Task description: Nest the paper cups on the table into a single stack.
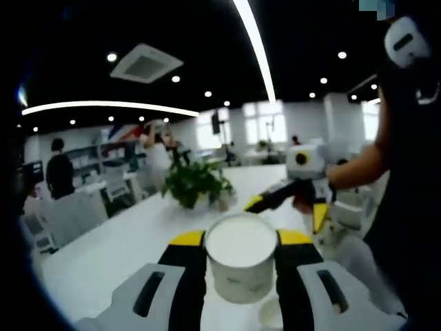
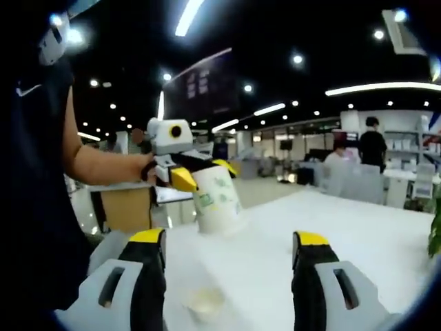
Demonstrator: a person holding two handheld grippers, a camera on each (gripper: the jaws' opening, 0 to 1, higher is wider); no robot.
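Left gripper view: we see our left tongs (image 1: 241, 258) pinching a white paper cup (image 1: 241, 256), lifted above the white tabletop (image 1: 124, 241). Our right tongs (image 2: 227, 258) stand spread; another white paper cup (image 2: 205, 302) lies on the tabletop between them.

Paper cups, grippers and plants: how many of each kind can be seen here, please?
Paper cups: 2, one held, one on the table
Grippers: 2, left, right
Potted plants: 1
Total: 5
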